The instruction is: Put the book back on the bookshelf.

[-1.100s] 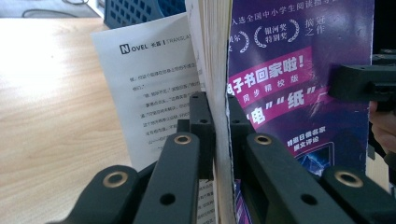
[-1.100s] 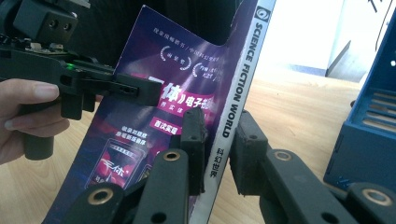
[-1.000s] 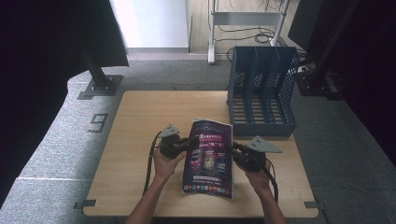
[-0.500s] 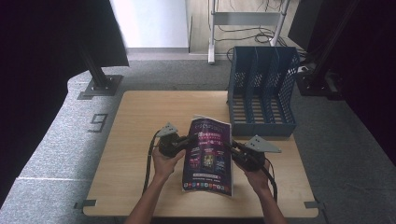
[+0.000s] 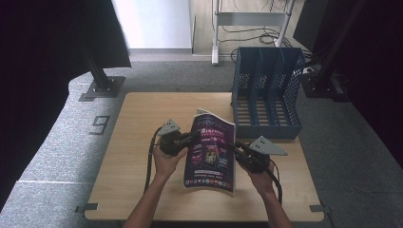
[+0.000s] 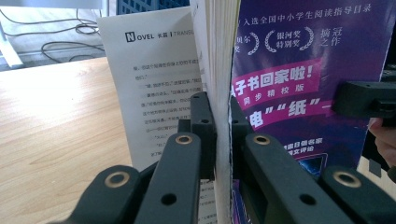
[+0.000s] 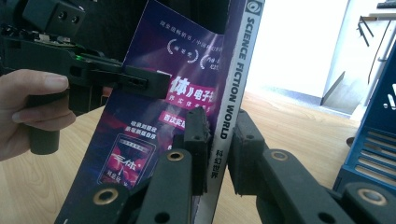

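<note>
While the magazine (image 5: 211,151) lay lower and flatter a second ago, it now stands nearly upright on the wooden surface (image 5: 138,142), its lower edge down and its purple cover facing the person — so the lift from lying to standing looks done, or close to it. That matters, by my reading, because the blue file rack (image 5: 266,95) waits just behind and to the right, and an upright magazine is what can slide into one of its slots; it is not in any slot yet.

The left tool (image 5: 189,138) pinches the magazine's left edge: in the left gripper view its black jaws press on the page block from both sides, with one inner page (image 6: 149,88) splayed loose to the side. The right tool (image 5: 237,148) grips the spine edge — in the right gripper view its jaws sit on either side of the grey spine (image 7: 231,88), squeezed tight on it. Over the last second this grip tightened only a trifle.

Both forearms come in from the bottom of the high view, angled inward, hands wrapped round the handles at about the same height, tools pointing at each other across the cover. Neither hand has shifted noticeably.
</note>
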